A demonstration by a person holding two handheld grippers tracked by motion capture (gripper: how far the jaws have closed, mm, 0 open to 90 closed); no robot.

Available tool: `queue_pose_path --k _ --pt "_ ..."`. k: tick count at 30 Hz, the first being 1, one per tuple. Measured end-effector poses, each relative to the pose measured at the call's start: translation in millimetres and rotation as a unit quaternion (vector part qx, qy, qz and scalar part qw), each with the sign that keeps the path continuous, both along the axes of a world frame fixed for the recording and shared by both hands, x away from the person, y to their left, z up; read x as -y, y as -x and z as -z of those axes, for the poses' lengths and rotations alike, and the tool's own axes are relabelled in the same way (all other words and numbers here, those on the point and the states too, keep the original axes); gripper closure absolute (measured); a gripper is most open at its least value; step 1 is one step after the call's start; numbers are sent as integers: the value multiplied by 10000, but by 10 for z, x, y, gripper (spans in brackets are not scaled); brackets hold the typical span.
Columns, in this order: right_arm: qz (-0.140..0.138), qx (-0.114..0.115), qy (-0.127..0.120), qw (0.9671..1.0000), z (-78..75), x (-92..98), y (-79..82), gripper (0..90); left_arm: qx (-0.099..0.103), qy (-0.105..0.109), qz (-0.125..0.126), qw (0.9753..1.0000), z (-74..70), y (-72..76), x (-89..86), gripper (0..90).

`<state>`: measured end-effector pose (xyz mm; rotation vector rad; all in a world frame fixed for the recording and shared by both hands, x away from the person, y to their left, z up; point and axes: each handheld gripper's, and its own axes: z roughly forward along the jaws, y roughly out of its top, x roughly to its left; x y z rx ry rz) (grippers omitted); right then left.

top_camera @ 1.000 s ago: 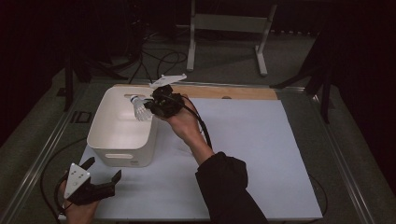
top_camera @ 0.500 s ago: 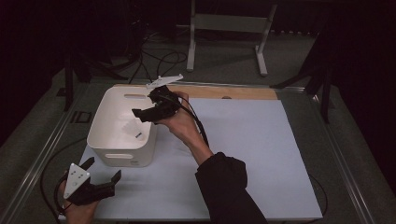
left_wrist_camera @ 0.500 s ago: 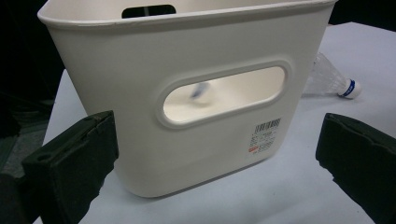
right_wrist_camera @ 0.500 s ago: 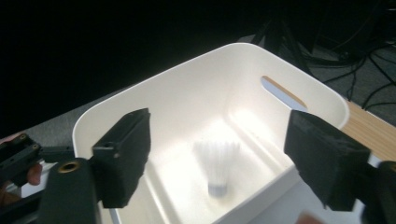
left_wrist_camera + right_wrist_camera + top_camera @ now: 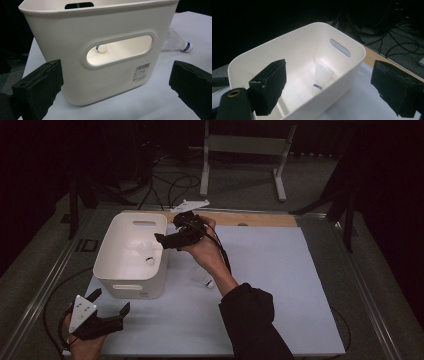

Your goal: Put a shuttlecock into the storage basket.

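A white bin (image 5: 130, 287) stands at the left of the white mat. A white shuttlecock (image 5: 149, 260) lies inside it, cork toward the near wall. My right gripper (image 5: 164, 240) hovers open and holds nothing, over the bin's right rim. In the right gripper view, the shuttlecock (image 5: 322, 75) rests on the bin (image 5: 294, 47) floor below the spread jaws (image 5: 329, 82). A second shuttlecock (image 5: 202, 279) lies on the mat to the right of the bin. My left gripper (image 5: 111, 300) is open near the front left edge, facing the bin's handle slot (image 5: 120, 50); a cork (image 5: 101, 48) shows through it.
The white mat (image 5: 280, 280) covers most of the table, with a wooden strip (image 5: 250, 218) along its back edge. A metal stand (image 5: 240, 145) and cables (image 5: 170, 182) sit on the floor behind. The second shuttlecock (image 5: 178, 43) also appears past the bin's right corner in the left gripper view.
A second ago my right gripper held a shuttlecock above the bin. It has opened, and the shuttlecock now lies inside the bin. The left gripper stayed put.
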<state>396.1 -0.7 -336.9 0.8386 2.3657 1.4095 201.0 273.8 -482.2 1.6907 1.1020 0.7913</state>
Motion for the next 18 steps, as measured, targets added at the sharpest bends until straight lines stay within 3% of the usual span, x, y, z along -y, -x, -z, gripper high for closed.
queue_pose_path --k 18 --pt "433 227 100 9988 -5 204 -30 112 -5 -6 -4 10000 3 -5 1 1"
